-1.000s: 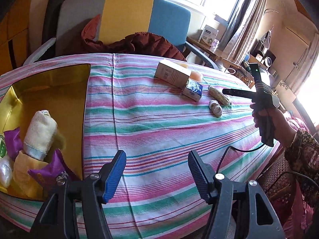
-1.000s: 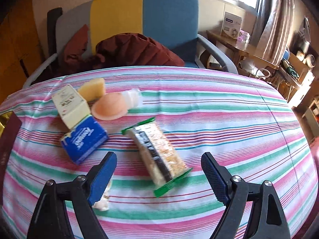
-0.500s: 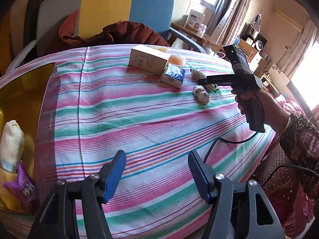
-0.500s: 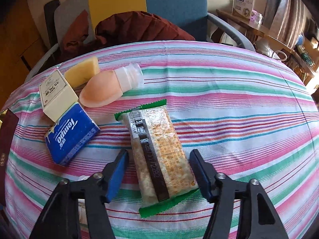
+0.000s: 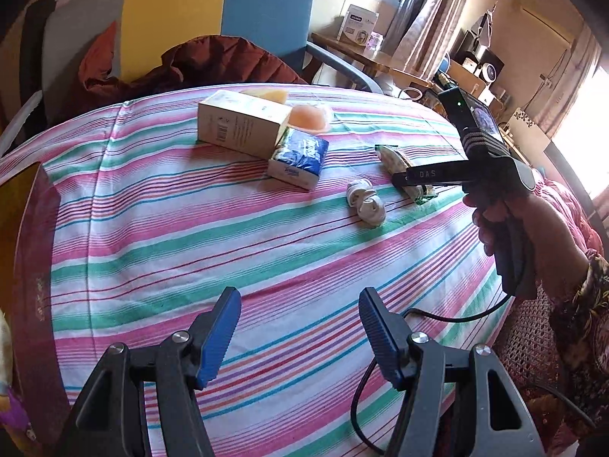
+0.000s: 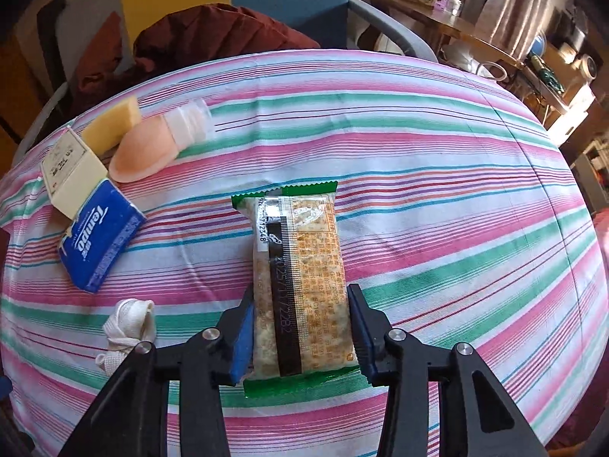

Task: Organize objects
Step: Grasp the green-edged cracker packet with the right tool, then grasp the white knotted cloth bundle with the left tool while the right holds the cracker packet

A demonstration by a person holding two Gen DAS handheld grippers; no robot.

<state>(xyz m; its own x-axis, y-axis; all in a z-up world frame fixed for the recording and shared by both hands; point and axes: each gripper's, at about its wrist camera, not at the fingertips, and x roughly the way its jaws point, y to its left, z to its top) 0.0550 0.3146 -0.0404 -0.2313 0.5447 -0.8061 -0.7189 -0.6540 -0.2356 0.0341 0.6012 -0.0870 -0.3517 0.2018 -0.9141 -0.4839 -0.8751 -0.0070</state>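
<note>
My right gripper [image 6: 300, 327] is shut on a green-edged cracker packet [image 6: 297, 266] that lies on the striped tablecloth [image 6: 437, 198]; both pads press its sides. In the left wrist view the packet [image 5: 396, 162] shows under the right gripper body [image 5: 483, 167]. My left gripper [image 5: 298, 327] is open and empty above the cloth near the front edge. A blue Tempo tissue pack [image 6: 99, 240], a cream box [image 6: 70, 171], a yellow sponge [image 6: 112, 127], a peach bottle [image 6: 152, 148] and a white sock bundle [image 6: 127, 327] lie to the left of the packet.
A gold-lined dark red box [image 5: 23, 251] stands at the left table edge with soft items inside. A yellow, blue and grey chair [image 5: 213, 19] with a dark red jacket [image 5: 213, 64] stands behind the table. The right gripper's cable [image 5: 449, 316] hangs off the table's right edge.
My right gripper has moved forward over the cracker packet and shut on it. My left gripper has swung right, away from the gold-lined box, and stayed open.
</note>
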